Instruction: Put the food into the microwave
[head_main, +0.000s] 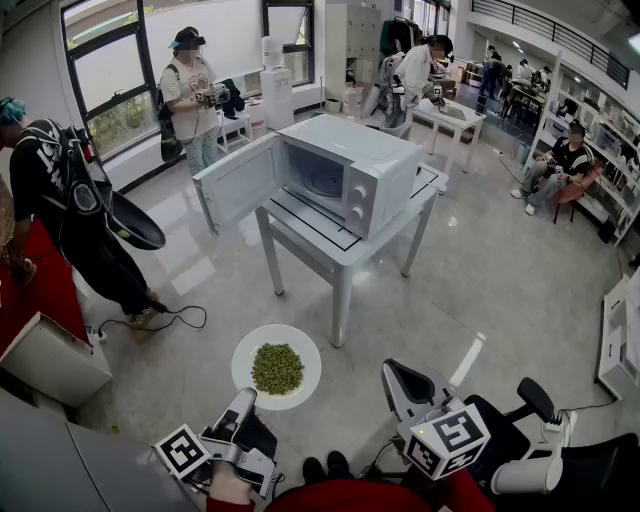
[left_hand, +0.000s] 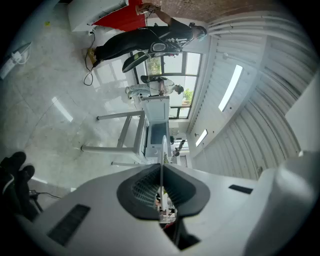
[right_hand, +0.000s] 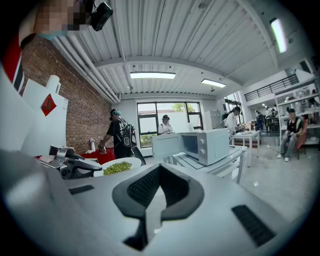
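The left gripper (head_main: 243, 402) is clamped on the near rim of the white plate (head_main: 252, 347); in its own view the rim shows edge-on as a thin pale line nipped between the dark pads. The plate reaches straight out ahead of the tips, with the green food (head_main: 277, 368) heaped at its middle, just beyond the grip. Farther ahead and a little to the right, well apart from the plate, the microwave (head_main: 372, 160) stands on a white table (head_main: 330, 245). Its door (head_main: 238, 183) hangs wide open on the left side, and the cavity (head_main: 318, 175) faces back toward the plate. The carry looks likely to turn on that offset — forward and rightward from the left claw, keeping the plate to the right of the open door and flat so nothing rolls off. The right gripper (head_main: 400, 374) hangs beside the plate on the right; its pads are pressed together on nothing. It is no nearer the oven than the left — so the plate-bearing hand seems the one to go in.
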